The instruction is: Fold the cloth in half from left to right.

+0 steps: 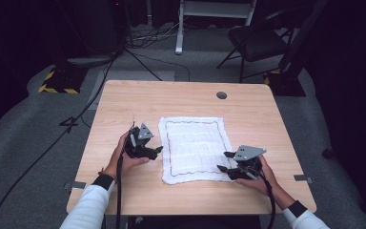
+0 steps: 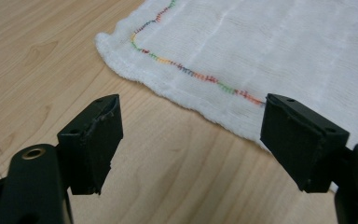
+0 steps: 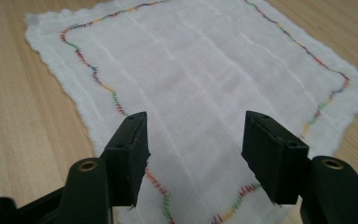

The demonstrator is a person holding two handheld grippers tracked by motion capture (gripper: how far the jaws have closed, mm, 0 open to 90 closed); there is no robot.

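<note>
A white cloth [image 1: 193, 148] with a multicoloured stitched border lies flat on the wooden table [image 1: 124, 105]. My left gripper [image 1: 158, 151] is just off the cloth's left edge, pointing toward it. In the left gripper view the left gripper [image 2: 191, 130] stands open over bare wood, nothing between the jaws, with the edge of the cloth [image 2: 261, 42] just beyond them. My right gripper [image 1: 224, 161] is at the cloth's near right corner. In the right gripper view the right gripper [image 3: 193, 140] stands open above the cloth [image 3: 200, 79], holding nothing.
A round cable hole [image 1: 221, 95] sits near the table's far edge. On the floor beyond are a black chair [image 1: 257, 40], loose cables [image 1: 147, 36] and a yellow-black striped base [image 1: 57, 83]. Bare wood surrounds the cloth on all sides.
</note>
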